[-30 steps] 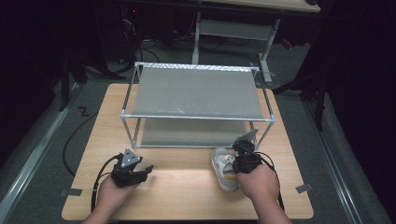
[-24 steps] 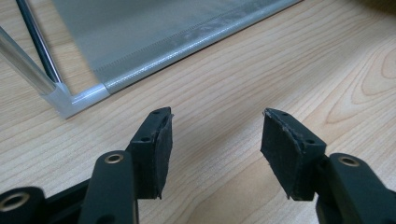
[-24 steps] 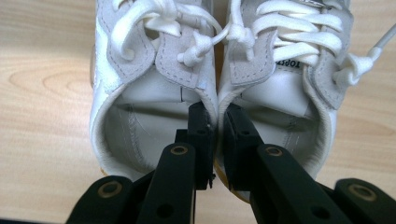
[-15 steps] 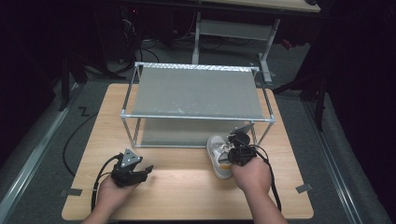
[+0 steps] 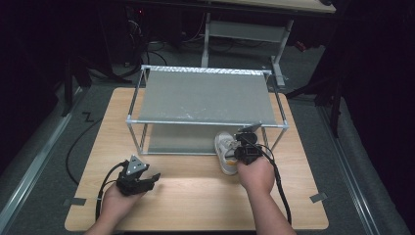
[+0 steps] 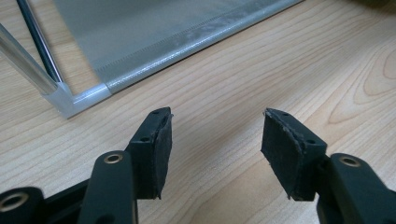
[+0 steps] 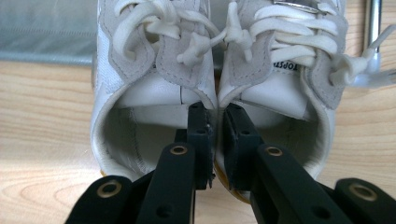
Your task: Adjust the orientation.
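Here, on the wooden table (image 5: pixel 195 196) in a dark room, the right claw (image 7: pixel 215 116) pinches two sneakers (image 7: pixel 210 70); the left claw (image 6: pixel 215 140) gapes

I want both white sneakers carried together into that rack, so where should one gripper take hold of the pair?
Grip the two inner collar walls where the pair of sneakers touch, coming from the heel end with one jaw inside each opening. The shoes sit side by side, heels toward the person, and those walls are thin and pressed together. The right gripper already pinches them this way.
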Demonstrator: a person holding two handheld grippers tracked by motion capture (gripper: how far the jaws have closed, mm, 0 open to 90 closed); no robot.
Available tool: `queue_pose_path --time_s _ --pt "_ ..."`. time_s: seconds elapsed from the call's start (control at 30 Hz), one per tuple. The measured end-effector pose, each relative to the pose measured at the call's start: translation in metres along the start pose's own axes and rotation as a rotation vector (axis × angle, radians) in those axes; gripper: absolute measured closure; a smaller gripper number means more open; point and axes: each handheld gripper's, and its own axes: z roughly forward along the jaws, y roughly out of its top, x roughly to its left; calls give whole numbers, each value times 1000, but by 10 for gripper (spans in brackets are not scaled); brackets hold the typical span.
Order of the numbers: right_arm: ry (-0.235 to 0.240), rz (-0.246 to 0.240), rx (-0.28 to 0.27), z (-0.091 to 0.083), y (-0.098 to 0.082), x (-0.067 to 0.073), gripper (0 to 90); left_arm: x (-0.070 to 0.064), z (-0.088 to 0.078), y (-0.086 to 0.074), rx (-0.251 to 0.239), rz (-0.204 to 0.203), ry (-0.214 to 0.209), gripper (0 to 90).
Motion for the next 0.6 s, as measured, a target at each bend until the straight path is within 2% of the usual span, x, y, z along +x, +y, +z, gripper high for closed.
queue_pose_path --time_s 0.23,0.37,0.47,0.57,0.6 --pt "-23 19 -35 3 2 -1 817 0 -1 -1 2 -2 3 429" --pt "-25 7 -28 6 2 0 813 1 -2 -1 -1 -4 3 426" --pt "-27 17 -16 9 3 1 808 1 -1 -1 4 -4 4 426" --pt "-9 42 0 8 5 -1 806 0 -1 -1 2 -1 4 426" --pt "0 31 -4 8 6 -3 804 0 -2 -1 0 -2 3 426"
